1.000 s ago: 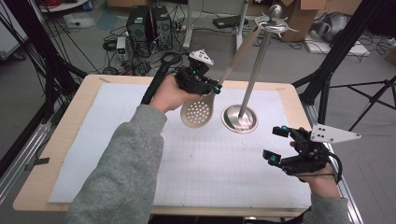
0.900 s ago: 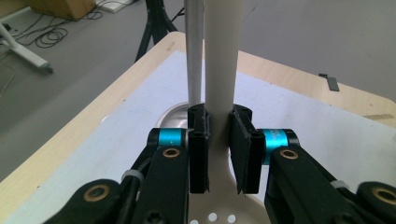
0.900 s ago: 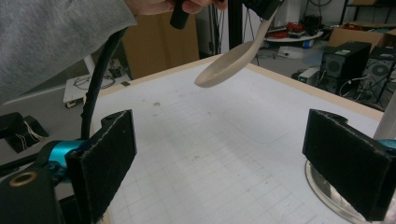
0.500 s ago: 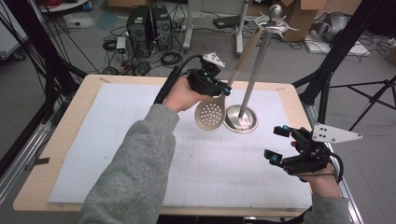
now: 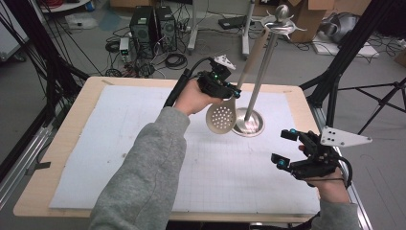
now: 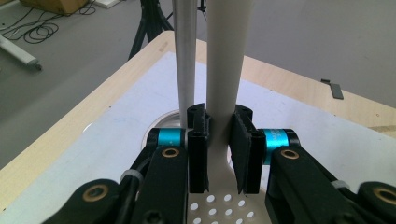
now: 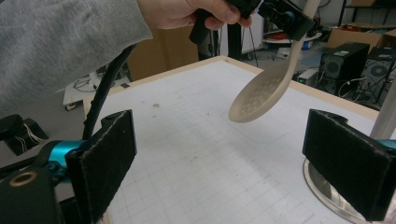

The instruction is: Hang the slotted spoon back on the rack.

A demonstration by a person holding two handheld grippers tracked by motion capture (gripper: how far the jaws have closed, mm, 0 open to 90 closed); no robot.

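My left gripper (image 5: 233,91) is clenched on the handle of the slotted spoon (image 5: 221,118), just above its perforated bowl. From above, the spoon hangs off the table (image 5: 72,129), its bowl just beside the round base of the metal stand (image 5: 249,122), on the side nearer my left arm, and its pale handle slants up along the stand's pole toward the hooks at the top.

The left gripper view gives what the high one cannot — both black pads (image 6: 245,154) pressed flat against the handle (image 6: 224,70), with the stand's grey pole (image 6: 185,56) rising close beside the handle, apart from it. Whether the handle's tip reaches a hook I cannot tell: this view cuts the handle off at the top, and from above the tip blends into the stand's crown (image 5: 280,21).

My right gripper (image 5: 287,149) rests near the table's edge, well apart from the stand on the near side, its jaws released with nothing between them. Its own view looks across the white gridded mat (image 7: 196,154) at the spoon's underside (image 7: 261,100) in the air, my left hand (image 7: 187,11) and grey sleeve above; the stand's base (image 7: 327,191) is half hidden behind the right pad (image 7: 350,163).

Beyond the table — computer towers (image 5: 153,24), cables and cardboard boxes on the floor.
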